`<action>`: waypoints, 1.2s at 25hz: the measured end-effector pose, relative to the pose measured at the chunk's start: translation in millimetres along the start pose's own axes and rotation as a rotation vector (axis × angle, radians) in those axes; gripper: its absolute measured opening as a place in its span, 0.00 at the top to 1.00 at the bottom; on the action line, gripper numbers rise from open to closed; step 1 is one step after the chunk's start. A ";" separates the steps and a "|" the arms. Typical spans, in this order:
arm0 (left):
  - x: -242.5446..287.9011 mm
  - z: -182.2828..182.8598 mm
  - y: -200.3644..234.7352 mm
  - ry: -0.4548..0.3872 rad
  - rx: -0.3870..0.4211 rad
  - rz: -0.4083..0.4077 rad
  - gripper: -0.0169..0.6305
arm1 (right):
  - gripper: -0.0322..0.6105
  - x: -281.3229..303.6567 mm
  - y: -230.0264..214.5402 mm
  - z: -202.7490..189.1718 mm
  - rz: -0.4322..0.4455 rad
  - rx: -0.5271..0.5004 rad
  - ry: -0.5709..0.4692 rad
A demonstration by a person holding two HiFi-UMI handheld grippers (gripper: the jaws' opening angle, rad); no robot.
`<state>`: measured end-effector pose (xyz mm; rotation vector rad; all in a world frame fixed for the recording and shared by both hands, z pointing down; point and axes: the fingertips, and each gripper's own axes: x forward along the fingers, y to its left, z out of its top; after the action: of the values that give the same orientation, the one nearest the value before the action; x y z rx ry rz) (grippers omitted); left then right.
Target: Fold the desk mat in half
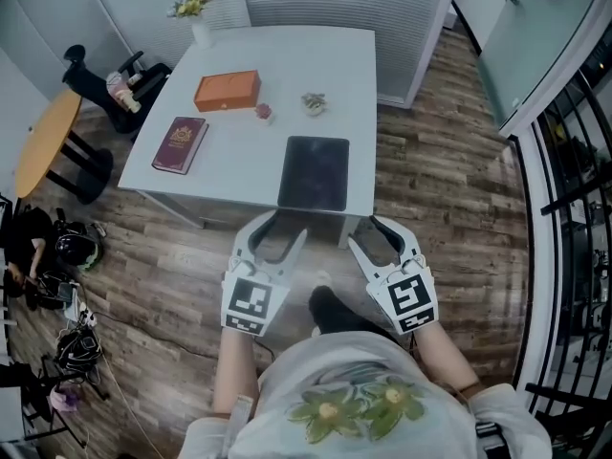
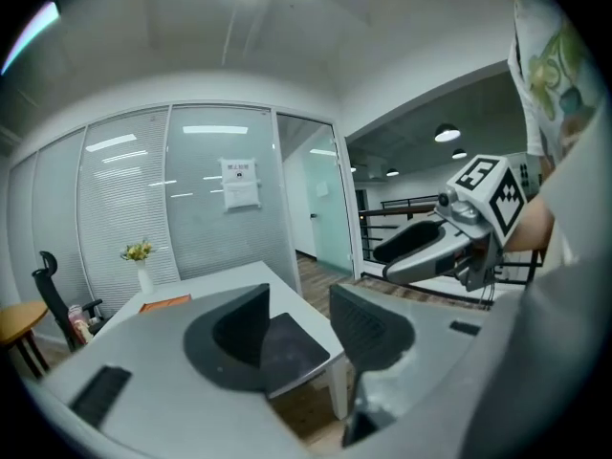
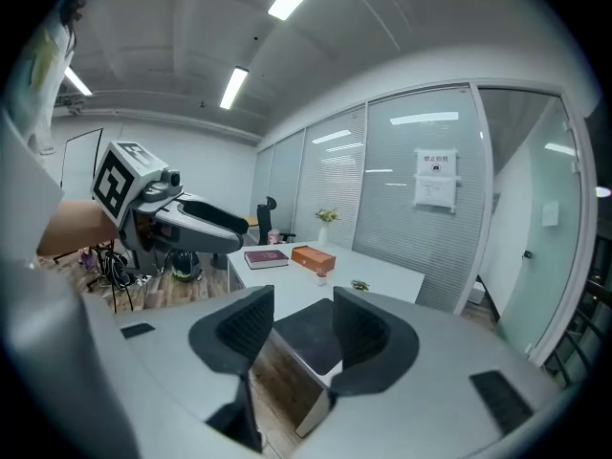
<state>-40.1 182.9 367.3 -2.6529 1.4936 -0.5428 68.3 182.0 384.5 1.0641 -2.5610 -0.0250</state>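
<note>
**Inspector:** State of the two grippers?

**Recorder:** The left gripper (image 1: 277, 232) and the right gripper (image 1: 373, 235) were held side by side over the wooden floor (image 1: 449, 189), just short of the near edge of the table (image 1: 239, 175). Both sets of jaws stood apart with nothing between the pads. Neither gripper touched anything on the table.

**Inspector:** Position and heading of the desk mat?

**Recorder:** The desk mat (image 1: 314, 173), a dark rectangle, lay flat at the table's near right corner. Its long axis ran from the near edge toward the far edge. One short end sat at the near edge, directly ahead of the gap between the grippers. Its right long side ran close beside the table's right edge. Whether it was a single layer could not be told.

**Inspector:** Clearance around it?

**Recorder:** Bare top lay to the mat's left as far as a dark red book (image 1: 180, 144) near the left edge. Beyond the mat's far end came a bare strip, then a small unidentified object (image 1: 314, 102). An orange box (image 1: 228, 91) lay farther back toward the left. A vase of yellow flowers (image 1: 199, 22) stood at the far left corner.
</note>
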 end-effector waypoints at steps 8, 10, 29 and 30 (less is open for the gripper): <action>38.9 -39.0 31.4 0.134 0.098 -0.072 0.59 | 0.66 46.0 -13.6 -8.9 0.057 -0.087 0.076; 47.7 -55.5 37.9 0.190 0.124 -0.083 0.59 | 0.66 57.7 -16.7 -14.4 0.072 -0.099 0.103; 125.3 -188.0 58.0 0.552 0.271 -0.290 0.59 | 0.66 145.6 -40.3 -115.5 0.183 -0.090 0.407; 127.9 -196.1 55.6 0.572 0.288 -0.306 0.59 | 0.66 149.7 -38.7 -124.7 0.195 -0.089 0.429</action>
<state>-89.0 71.2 574.8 -2.6171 0.9736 -1.5145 39.8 66.5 543.6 0.6936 -2.2353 0.1249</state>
